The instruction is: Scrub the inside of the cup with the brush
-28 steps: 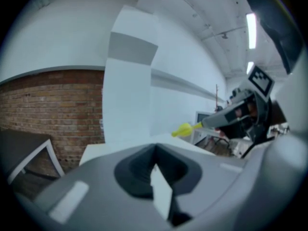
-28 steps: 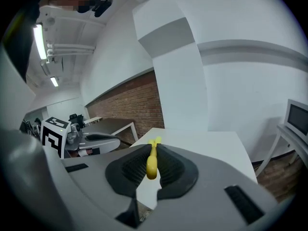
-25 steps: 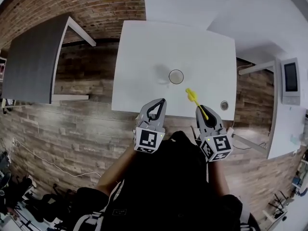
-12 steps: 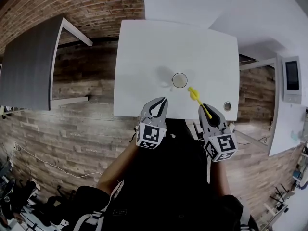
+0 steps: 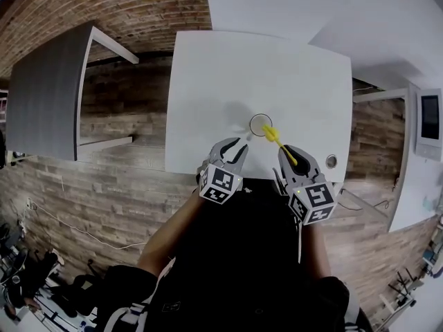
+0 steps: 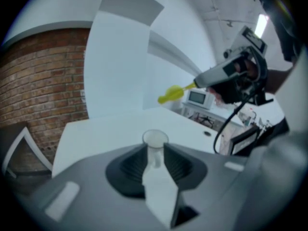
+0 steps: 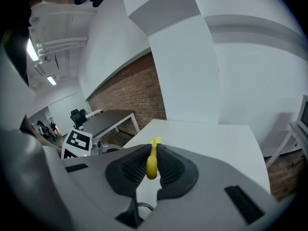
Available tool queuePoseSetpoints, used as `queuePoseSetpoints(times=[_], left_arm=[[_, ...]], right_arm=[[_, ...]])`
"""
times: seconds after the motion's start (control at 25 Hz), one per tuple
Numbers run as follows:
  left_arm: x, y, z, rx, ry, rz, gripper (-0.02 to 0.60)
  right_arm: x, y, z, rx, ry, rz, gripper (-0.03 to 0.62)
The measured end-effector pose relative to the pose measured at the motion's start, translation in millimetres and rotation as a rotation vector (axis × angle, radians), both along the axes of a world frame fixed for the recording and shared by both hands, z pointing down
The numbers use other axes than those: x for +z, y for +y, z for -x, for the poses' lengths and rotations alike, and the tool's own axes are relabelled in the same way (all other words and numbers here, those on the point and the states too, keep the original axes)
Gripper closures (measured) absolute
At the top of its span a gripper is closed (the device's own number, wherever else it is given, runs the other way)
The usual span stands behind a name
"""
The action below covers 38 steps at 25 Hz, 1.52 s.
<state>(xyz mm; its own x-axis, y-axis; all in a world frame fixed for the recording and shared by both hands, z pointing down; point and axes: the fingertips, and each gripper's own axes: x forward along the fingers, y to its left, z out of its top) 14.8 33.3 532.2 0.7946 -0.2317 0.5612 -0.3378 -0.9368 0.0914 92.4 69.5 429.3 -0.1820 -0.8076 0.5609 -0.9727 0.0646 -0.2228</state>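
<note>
Left hand-held gripper just opened wide, empty; right hand-held gripper pinching thin yellow plastic brush; small clear cup ahead: likely light, tippy; grip mid-wall.

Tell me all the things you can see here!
White table: one, white, middle.
Cup: one, clear, upright on the white table near its front edge.
Brush: one, yellow, in the air beside the cup.
Cable port: one, grey, white table's front right corner.
Grey table: one, dark grey, left.
Floor: brown wood, around the tables.
Black top: one, on the person, bottom.
Left gripper: one, grey, jaws open and just been opening, nothing between them, cup ahead.
Right gripper: one, grey, shut on the brush handle.
</note>
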Motion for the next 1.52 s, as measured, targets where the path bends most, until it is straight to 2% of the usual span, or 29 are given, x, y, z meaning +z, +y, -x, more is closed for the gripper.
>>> queuePoseSetpoints(times=[0.16, 0.36, 0.6, 0.72, 0.96, 1.24, 1.52], left_arm=[[37, 3, -17, 0.039, -0.063, 0.047, 0.468], [64, 4, -33, 0.092, -0.137, 0.026, 0.457], [90, 3, -44, 0.123, -0.214, 0.045, 0.46], [91, 6, -44, 0.121, -0.209, 0.079, 0.503], [91, 3, -47, 0.142, -0.214, 0.06, 0.506], [90, 7, -47, 0.149, -0.212, 0.067, 0.506], [90, 7, -47, 0.159, -0.209, 0.061, 0.505]], right_arm=[[19, -6, -6, -0.017, -0.011, 0.065, 0.563], [37, -12, -9, -0.068, -0.011, 0.136, 0.563], [59, -17, -11, -0.131, -0.037, 0.214, 0.563], [73, -17, -9, -0.164, -0.057, 0.262, 0.563], [101, -22, 1, -0.245, -0.066, 0.353, 0.563], [124, -32, 3, -0.277, -0.05, 0.421, 0.563], [155, -46, 9, -0.3, 0.036, 0.521, 0.563]])
